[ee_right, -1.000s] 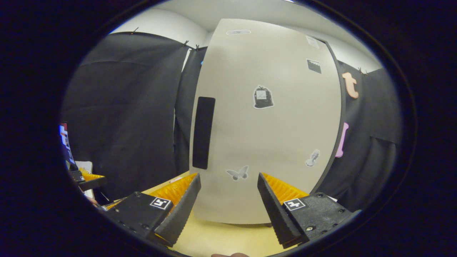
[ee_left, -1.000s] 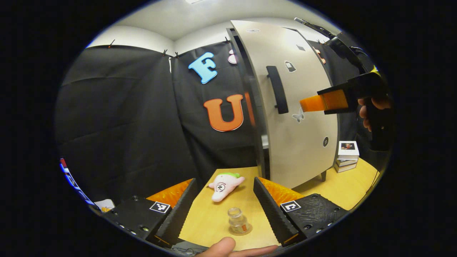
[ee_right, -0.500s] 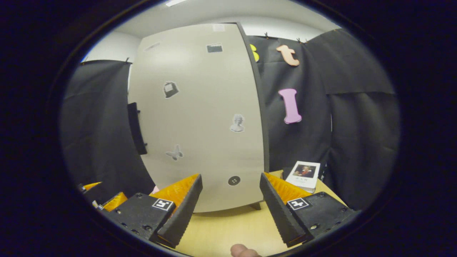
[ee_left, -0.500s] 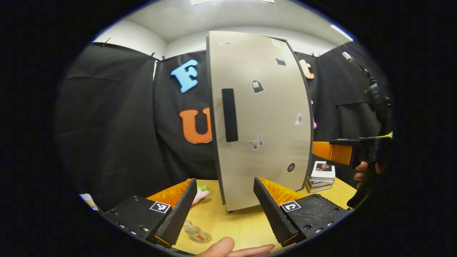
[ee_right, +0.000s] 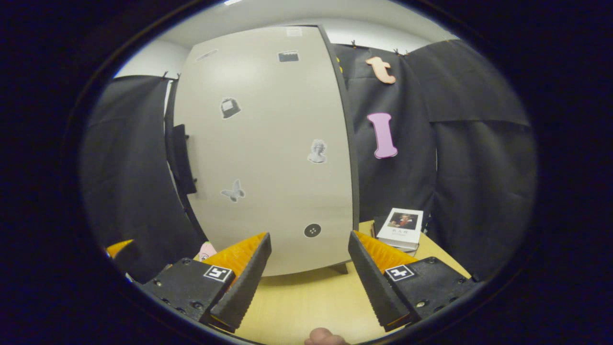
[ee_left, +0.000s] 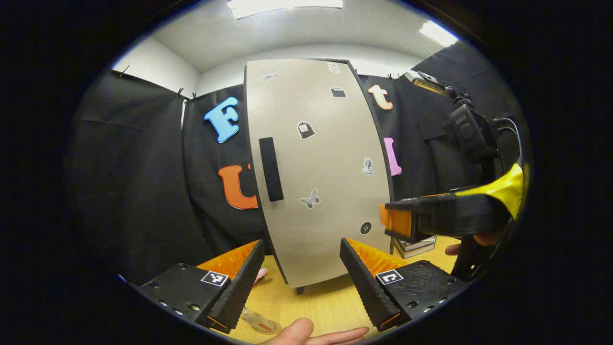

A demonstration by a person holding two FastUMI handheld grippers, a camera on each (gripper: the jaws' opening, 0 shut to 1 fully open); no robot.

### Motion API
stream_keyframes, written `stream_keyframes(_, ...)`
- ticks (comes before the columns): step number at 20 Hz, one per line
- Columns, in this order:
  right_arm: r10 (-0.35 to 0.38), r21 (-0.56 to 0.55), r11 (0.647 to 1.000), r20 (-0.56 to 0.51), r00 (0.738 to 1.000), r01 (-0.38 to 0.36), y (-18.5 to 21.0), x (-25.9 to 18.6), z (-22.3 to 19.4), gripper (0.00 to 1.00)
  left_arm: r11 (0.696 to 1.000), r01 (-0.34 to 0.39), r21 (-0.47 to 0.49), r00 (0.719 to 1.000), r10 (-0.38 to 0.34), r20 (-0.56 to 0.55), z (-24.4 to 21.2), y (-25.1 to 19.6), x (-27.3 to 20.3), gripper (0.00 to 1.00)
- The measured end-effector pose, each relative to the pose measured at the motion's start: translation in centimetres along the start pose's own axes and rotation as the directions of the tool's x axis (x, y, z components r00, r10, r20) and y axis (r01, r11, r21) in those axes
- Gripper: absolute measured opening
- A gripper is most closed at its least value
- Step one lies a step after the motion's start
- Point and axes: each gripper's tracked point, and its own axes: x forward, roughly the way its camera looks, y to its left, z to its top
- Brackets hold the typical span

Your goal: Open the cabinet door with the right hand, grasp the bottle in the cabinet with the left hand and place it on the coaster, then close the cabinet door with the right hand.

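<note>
- Cabinet door is shut, so its contents are hidden.
- Bottle sits on the coaster on the table, partly behind the left gripper, which gapes wide and empty.
- Right gripper is also wide apart, empty, facing the door.
- Books lie stacked right of the cabinet.

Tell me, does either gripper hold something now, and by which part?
Nothing is held. The left gripper and right gripper are both open, with only the cabinet door beyond them.
</note>
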Motion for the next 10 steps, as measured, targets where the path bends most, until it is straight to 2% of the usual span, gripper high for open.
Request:
stream_keyframes(6, 0.034, 0.039, 0.999, 0.029, 0.999, -0.035, 1.8, -0.4, -0.6, 0.98, 0.999, 0.004, -0.040, 1.000, -0.004, -0.007, -0.1, 1.6, 0.5, 0.96)
stream_keyframes(10, 0.070, -0.022, 0.997, 0.013, 0.997, -0.070, 3.5, -0.3, -1.4, 1.00, 0.999, 0.003, -0.046, 1.000, -0.004, -0.016, -0.3, 2.2, 0.8, 0.96)
